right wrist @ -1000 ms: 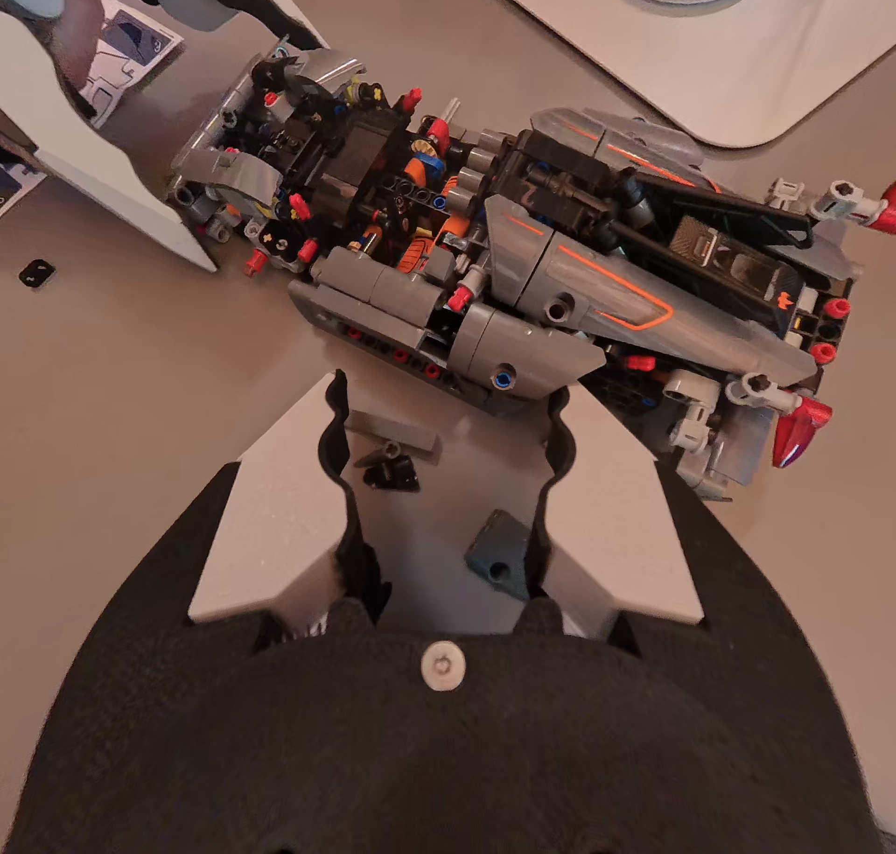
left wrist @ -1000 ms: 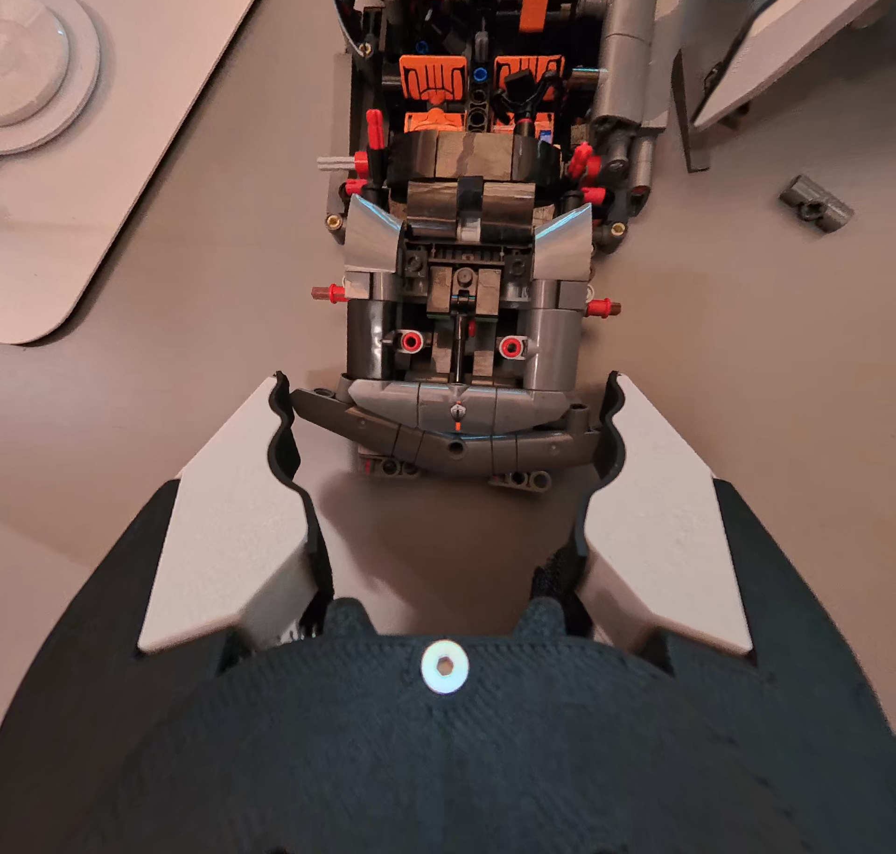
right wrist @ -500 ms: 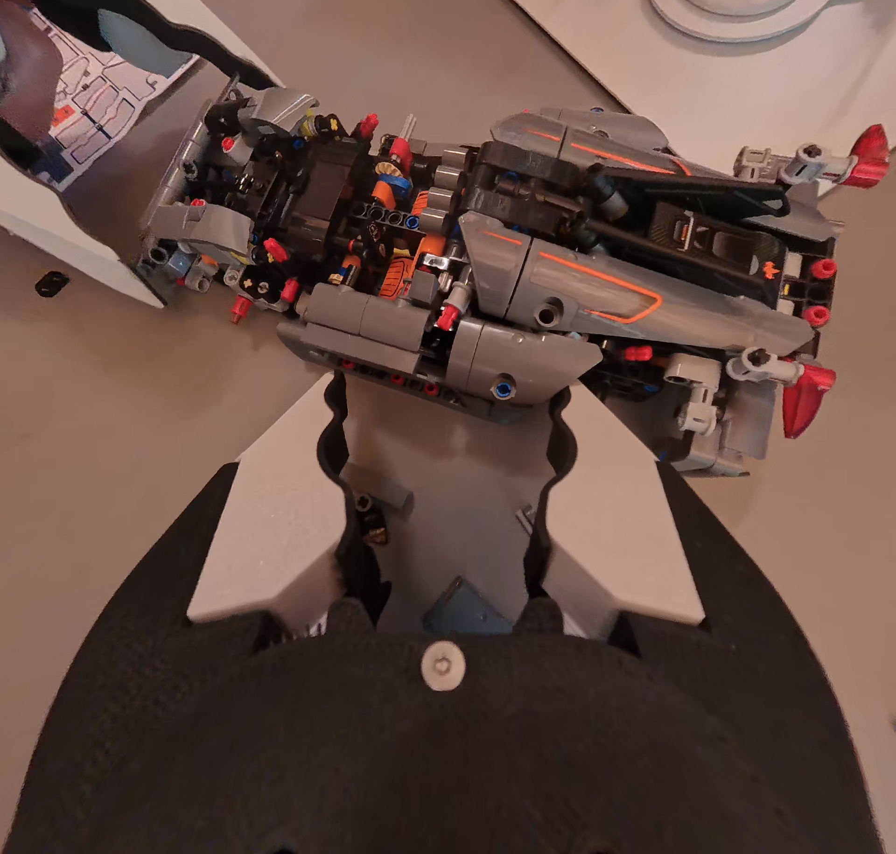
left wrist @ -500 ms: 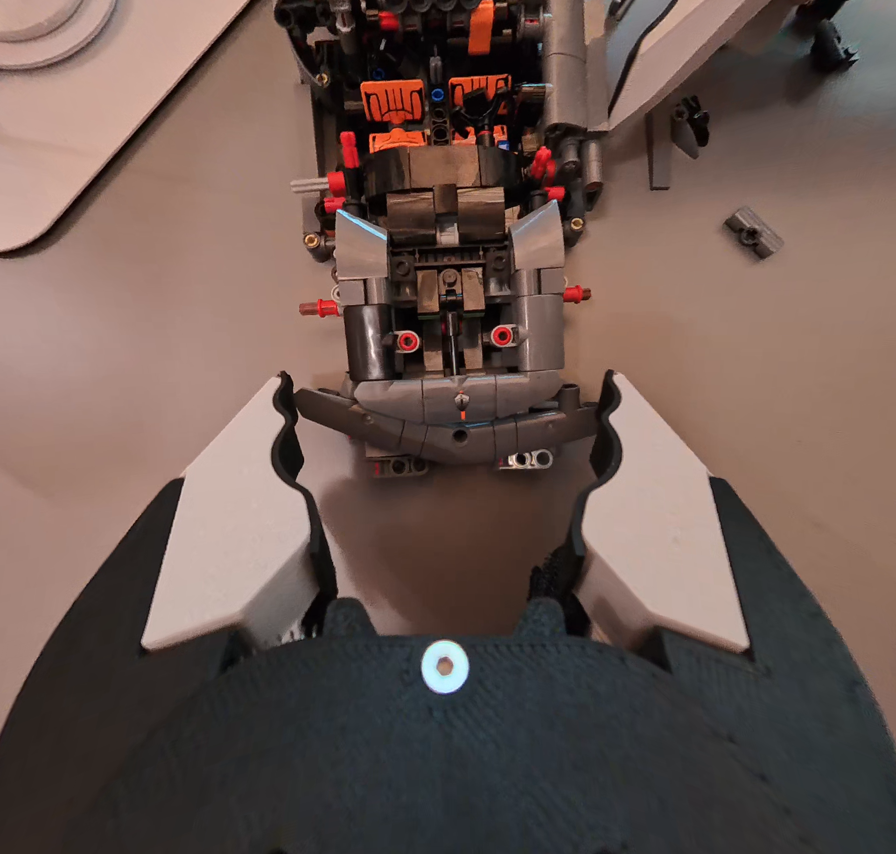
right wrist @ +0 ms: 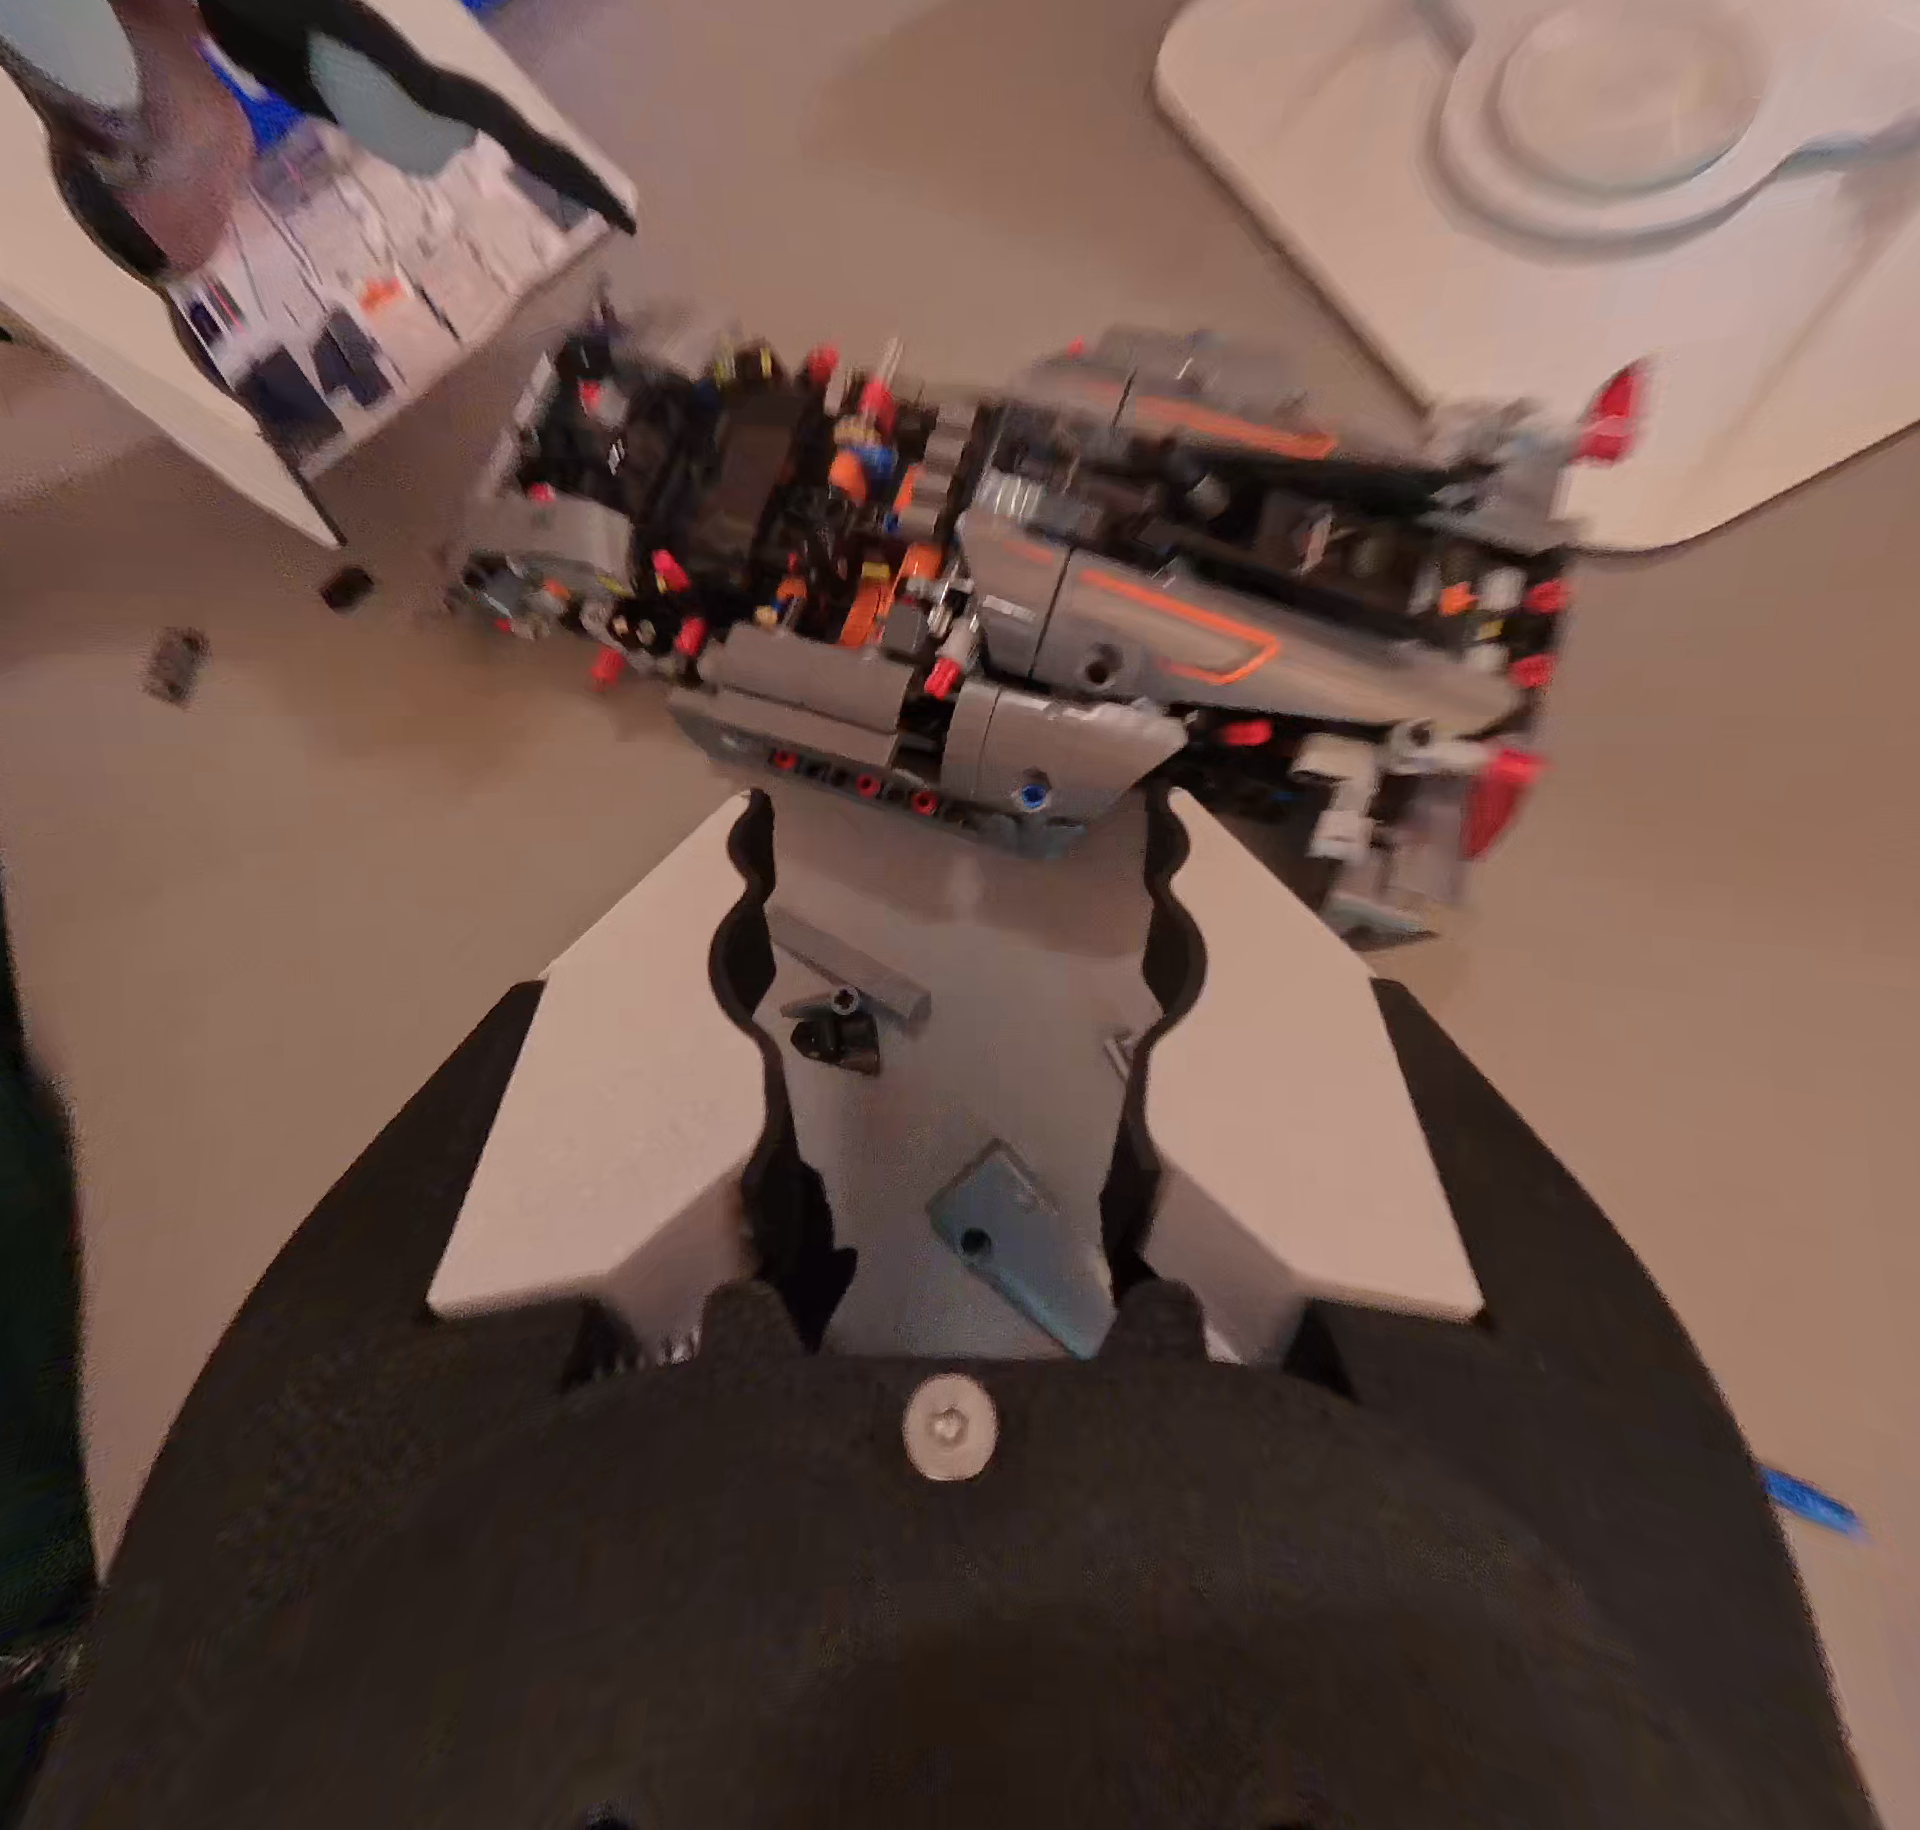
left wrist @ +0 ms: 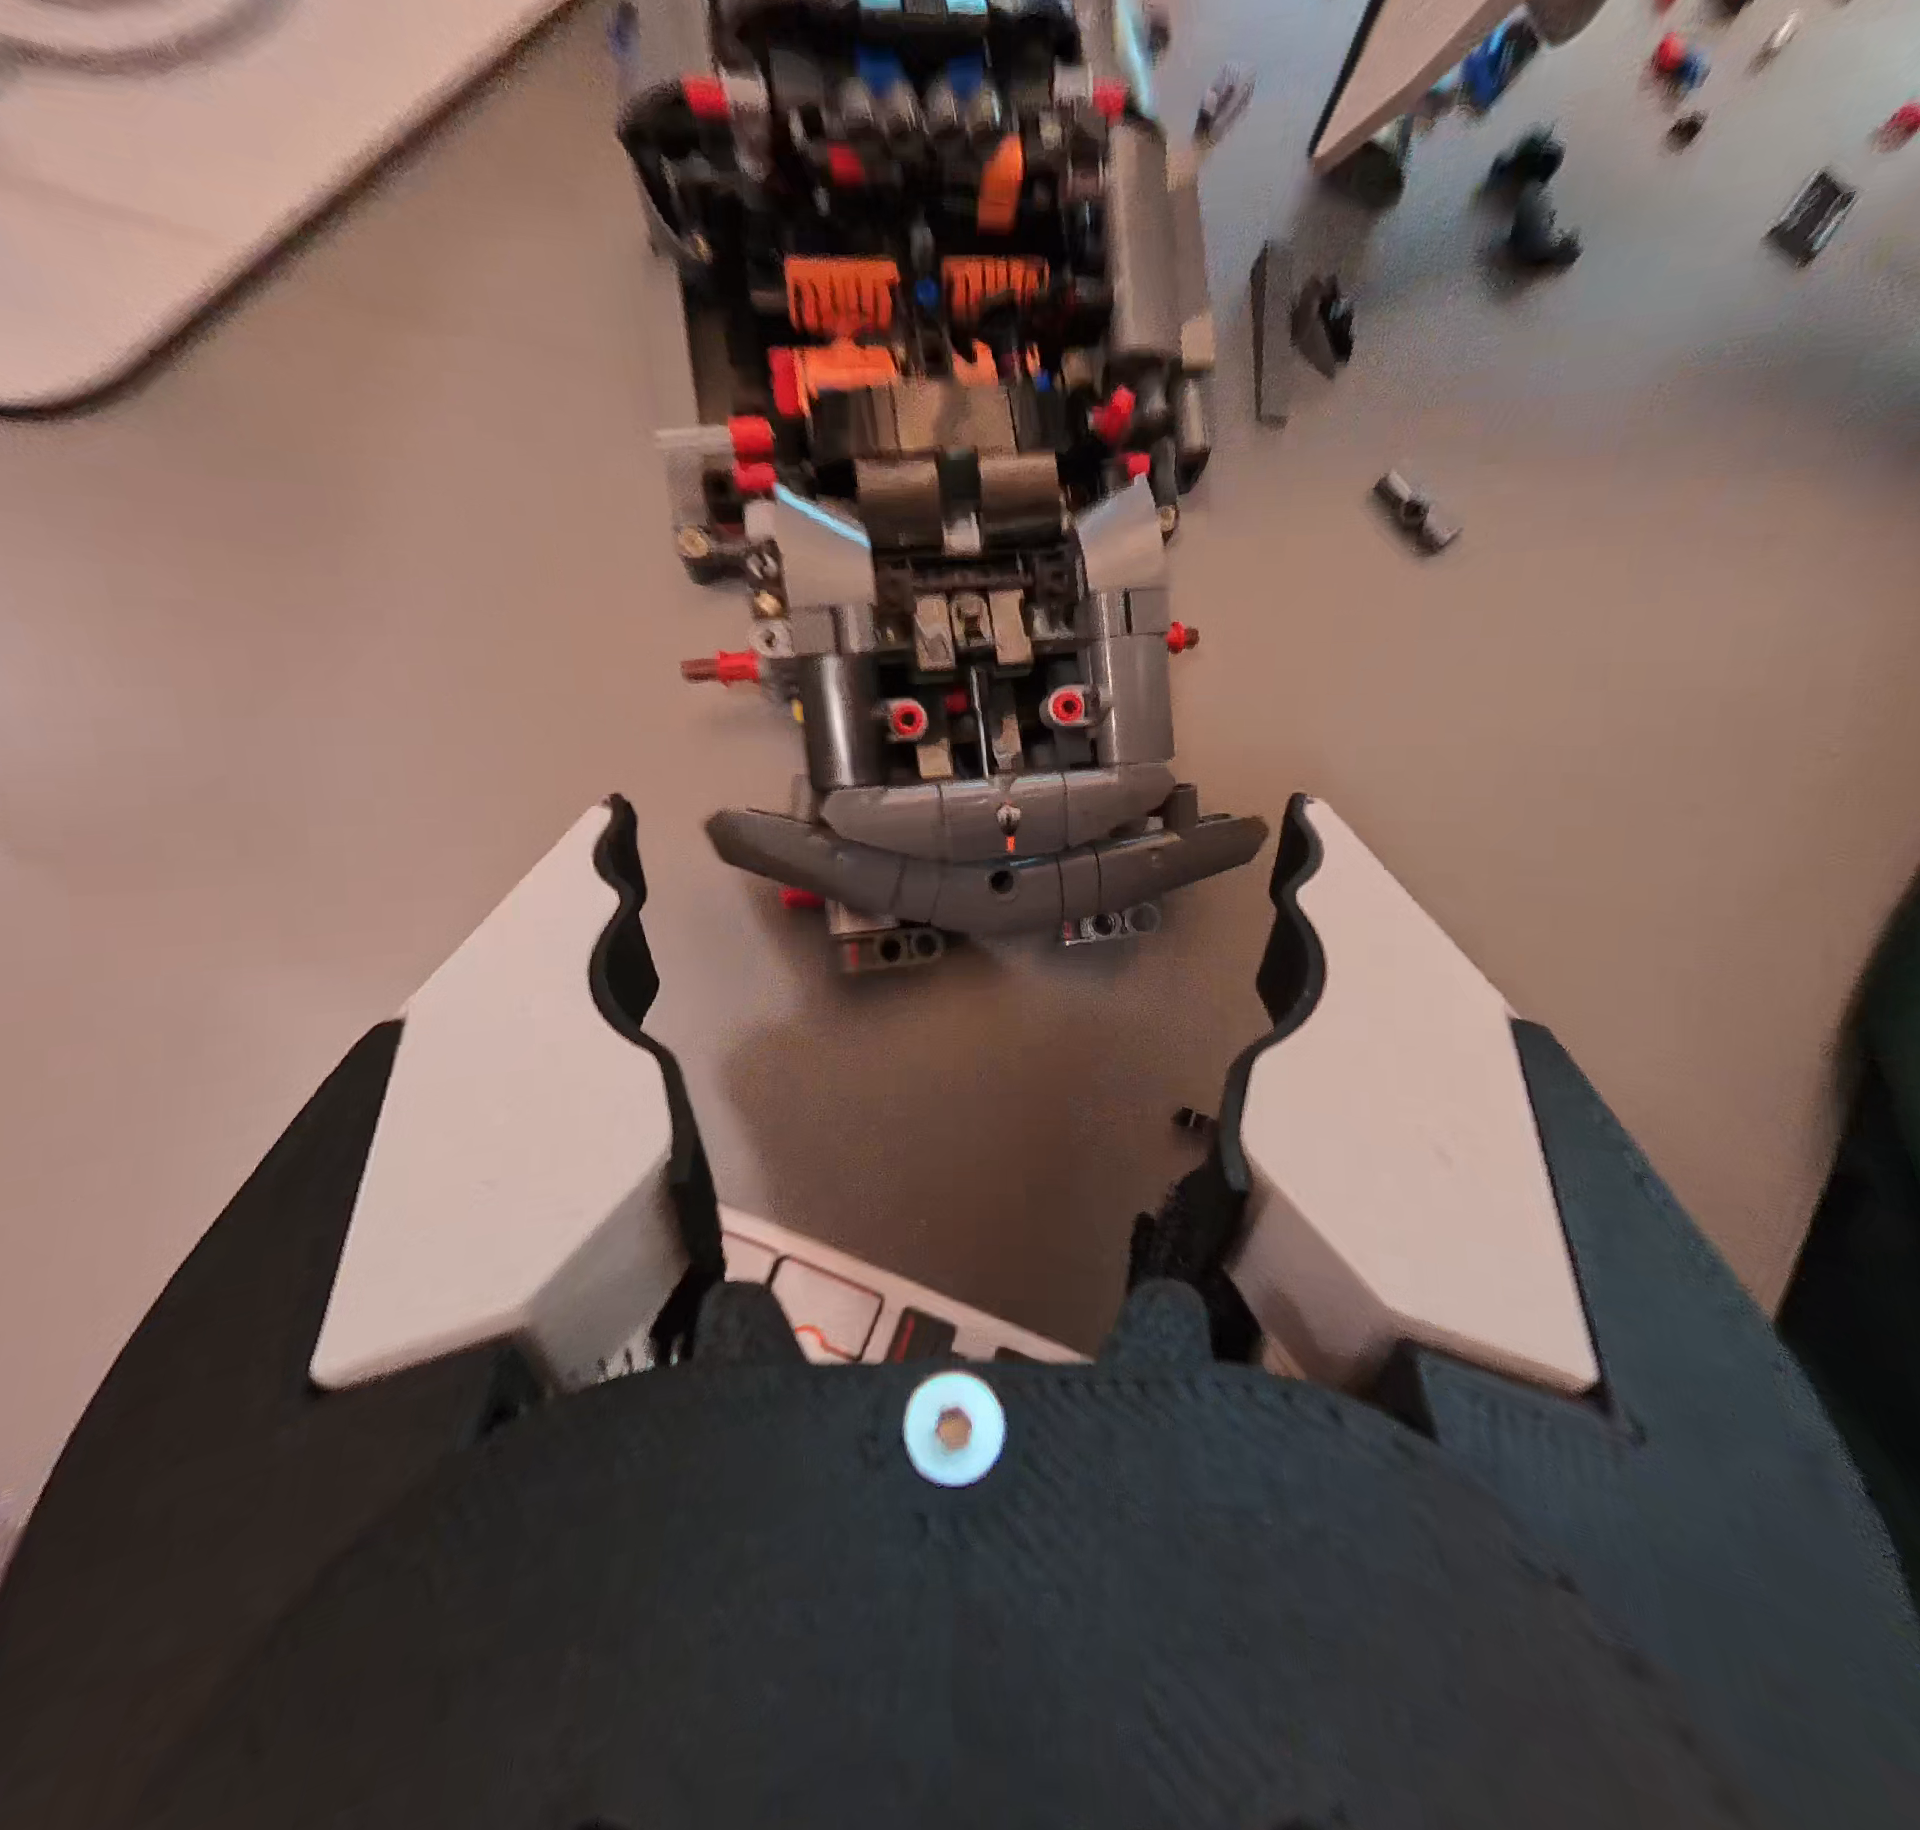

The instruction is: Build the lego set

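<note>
Just bare table (left wrist: pixel 364 741) beside lego model (left wrist: pixel 987 720).

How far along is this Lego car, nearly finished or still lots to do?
Well along: the car model already has its grey nose, side panels and red tail lights. Nothing is in hand: the left gripper and right gripper are both open and empty. Left to do: the car's middle is uncovered, and loose pieces like the grey panel and grey beam wait on the table.

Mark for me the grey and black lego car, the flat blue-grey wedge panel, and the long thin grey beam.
grey and black lego car (left wrist: pixel 987 861): left wrist view, on its front bumper.
flat blue-grey wedge panel (right wrist: pixel 1023 1250): right wrist view, on its flat top face.
long thin grey beam (right wrist: pixel 847 961): right wrist view, mid-length.
</note>
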`<action>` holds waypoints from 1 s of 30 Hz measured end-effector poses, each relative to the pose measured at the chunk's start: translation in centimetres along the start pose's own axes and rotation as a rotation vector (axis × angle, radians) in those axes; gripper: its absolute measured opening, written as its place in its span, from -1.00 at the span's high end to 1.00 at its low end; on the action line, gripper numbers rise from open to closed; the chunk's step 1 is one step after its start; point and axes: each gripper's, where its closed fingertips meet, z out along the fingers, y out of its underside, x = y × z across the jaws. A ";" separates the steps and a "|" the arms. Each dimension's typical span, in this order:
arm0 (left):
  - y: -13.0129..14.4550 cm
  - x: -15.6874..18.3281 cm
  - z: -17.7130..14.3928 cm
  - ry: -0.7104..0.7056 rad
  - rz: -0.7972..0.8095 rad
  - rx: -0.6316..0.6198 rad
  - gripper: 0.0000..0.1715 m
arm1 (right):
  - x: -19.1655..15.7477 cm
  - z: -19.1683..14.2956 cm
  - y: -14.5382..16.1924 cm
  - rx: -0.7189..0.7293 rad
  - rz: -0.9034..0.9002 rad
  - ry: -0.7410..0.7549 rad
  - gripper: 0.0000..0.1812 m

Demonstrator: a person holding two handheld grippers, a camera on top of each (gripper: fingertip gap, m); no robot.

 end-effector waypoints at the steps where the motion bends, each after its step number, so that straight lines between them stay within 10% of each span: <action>1: -1.2 -0.2 -1.1 -0.004 0.005 0.046 -0.34 | 0.4 -1.5 -1.3 0.051 0.001 0.013 0.27; 7: -16.1 -2.3 -5.6 -0.250 0.350 0.331 0.01 | 4.6 -10.1 -10.9 0.458 -0.009 0.184 0.26; 13: -29.8 -4.3 -1.8 -0.647 0.915 0.292 0.23 | 4.6 -9.3 -11.1 0.487 -0.025 0.216 0.27; 18: -29.7 -10.0 3.5 -0.732 0.994 -0.065 0.63 | 4.4 -8.6 -9.7 0.471 -0.014 0.203 0.28; 30: -28.5 -10.0 2.8 -0.635 0.863 0.038 0.95 | 6.7 -9.8 -10.8 0.502 -0.039 0.242 0.31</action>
